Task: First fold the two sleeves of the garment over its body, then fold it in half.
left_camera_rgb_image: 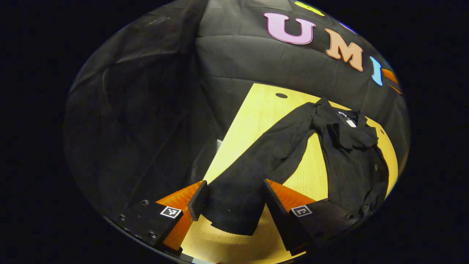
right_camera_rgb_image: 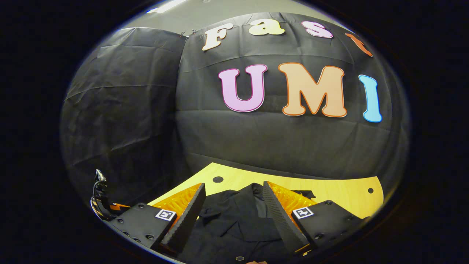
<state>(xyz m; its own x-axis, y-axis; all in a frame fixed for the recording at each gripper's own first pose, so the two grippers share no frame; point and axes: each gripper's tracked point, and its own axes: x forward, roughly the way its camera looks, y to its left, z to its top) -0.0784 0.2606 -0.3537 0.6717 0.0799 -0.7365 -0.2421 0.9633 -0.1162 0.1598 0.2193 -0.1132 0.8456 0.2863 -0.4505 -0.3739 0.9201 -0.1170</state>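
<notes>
We see the black shirt (left_camera_rgb_image: 351,161) flat on the yellow table (left_camera_rgb_image: 263,110), collar far. Its sleeve (left_camera_rgb_image: 256,172) runs long towards our left tool (left_camera_rgb_image: 234,205), jaws wide w/ the cuff between. Right tool (right_camera_rgb_image: 232,212) wide too, over the shirt.

Black cloth wall (right_camera_rgb_image: 128,110) behind light wooden table (right_camera_rgb_image: 329,189); pale ceiling (right_camera_rgb_image: 227,11) above.

Count on inspection: one garment (left_camera_rgb_image: 344,161), black, lying on one bench (left_camera_rgb_image: 263,110). One sleeve (left_camera_rgb_image: 263,157) is seen stretched out from it in the left gripper view. Grippers: two, the left gripper (left_camera_rgb_image: 234,205) and the right gripper (right_camera_rgb_image: 234,209), each with two fingers. Square markers on the gripper bodies: four, two per gripper. Round holes in the bench top: two in the right gripper view.
</notes>
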